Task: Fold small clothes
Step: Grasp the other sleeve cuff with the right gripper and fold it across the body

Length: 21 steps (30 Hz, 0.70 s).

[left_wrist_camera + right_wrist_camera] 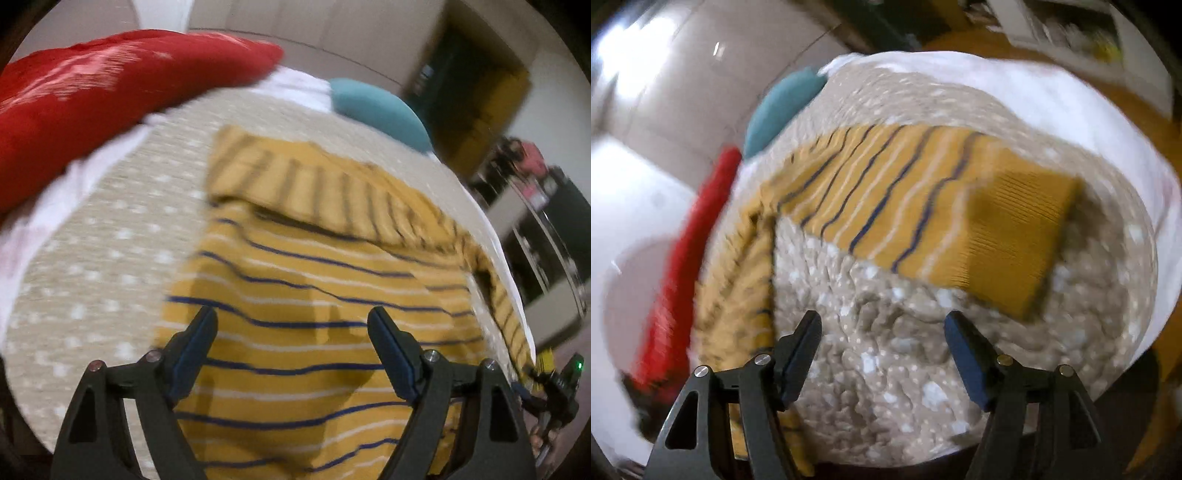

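Note:
A small mustard-yellow sweater (303,295) with thin navy and white stripes lies flat on a beige dotted bed cover (110,258). In the left wrist view my left gripper (291,325) hovers open over the sweater's body, nothing between its fingers; a sleeve is folded across the top. In the right wrist view my right gripper (882,328) stands open above bare bed cover (886,350), just short of the sweater's (905,199) outstretched sleeve with its plain ribbed cuff (1015,236). Both views are motion-blurred.
A red cushion (92,99) lies at the far left on a white sheet (48,214), and a teal cushion (376,107) at the bed's far end. The bed edge drops off to the right, with dark furniture (546,229) beyond. Pale cupboard doors (683,85) stand behind.

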### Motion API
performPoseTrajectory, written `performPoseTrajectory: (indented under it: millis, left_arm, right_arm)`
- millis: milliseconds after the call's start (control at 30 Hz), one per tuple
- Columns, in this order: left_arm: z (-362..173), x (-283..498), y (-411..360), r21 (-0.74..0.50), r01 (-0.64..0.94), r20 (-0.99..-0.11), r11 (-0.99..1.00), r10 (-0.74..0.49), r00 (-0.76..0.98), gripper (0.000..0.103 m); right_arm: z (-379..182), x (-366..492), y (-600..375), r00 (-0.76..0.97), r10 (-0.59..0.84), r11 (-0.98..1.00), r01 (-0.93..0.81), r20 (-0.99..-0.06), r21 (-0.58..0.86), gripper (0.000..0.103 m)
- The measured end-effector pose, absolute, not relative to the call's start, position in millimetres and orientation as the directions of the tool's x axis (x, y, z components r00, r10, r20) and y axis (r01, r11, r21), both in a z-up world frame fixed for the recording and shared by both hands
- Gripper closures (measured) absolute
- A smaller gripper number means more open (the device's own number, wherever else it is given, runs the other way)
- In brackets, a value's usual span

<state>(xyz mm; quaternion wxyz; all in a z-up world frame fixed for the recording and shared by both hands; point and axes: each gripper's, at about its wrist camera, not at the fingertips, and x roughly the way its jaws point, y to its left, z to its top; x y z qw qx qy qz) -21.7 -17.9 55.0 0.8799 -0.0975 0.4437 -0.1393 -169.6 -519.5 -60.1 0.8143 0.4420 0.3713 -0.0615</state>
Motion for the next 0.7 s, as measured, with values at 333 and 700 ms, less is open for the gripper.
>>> performPoseTrajectory:
  millis: [333, 700]
  left_arm:
    - [51, -33, -4, -0.3, 0.114, -0.766, 0.947, -0.31, 0.564, 0.021]
    - [64, -42, 52, -0.347, 0.004, -0.715, 0.938, -0.268, 0.645, 0.021]
  right_arm:
    - [-51, -139, -556, 0.733, 0.02, 0.581, 0.545, -0.68, 0.605, 0.09]
    - [45, -113, -625, 0.698, -0.277, 0.677, 0.63, -0.66, 0.382, 0.097]
